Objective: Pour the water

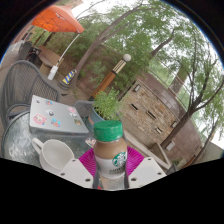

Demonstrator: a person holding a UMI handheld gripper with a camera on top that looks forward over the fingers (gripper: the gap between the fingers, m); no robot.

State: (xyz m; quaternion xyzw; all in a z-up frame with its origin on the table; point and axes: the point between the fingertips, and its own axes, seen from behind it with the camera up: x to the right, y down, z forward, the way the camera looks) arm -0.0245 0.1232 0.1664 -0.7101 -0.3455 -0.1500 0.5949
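A Starbucks bottle [110,158] with a green cap and pale brown drink stands upright between my gripper's [111,165] fingers. Both magenta pads [88,160] press against its sides, so the gripper is shut on it. The scene leans, so the gripper is tilted. A white mug [56,155] stands on the round glass table [15,140] just left of the fingers, its mouth open toward me. The bottle's base is hidden below the fingers.
A grey patterned box [55,116] stands on the table behind the mug. A metal chair [25,82] and an orange umbrella [58,18] lie beyond. A potted plant [106,103], a brick wall [150,110] and trees fill the background.
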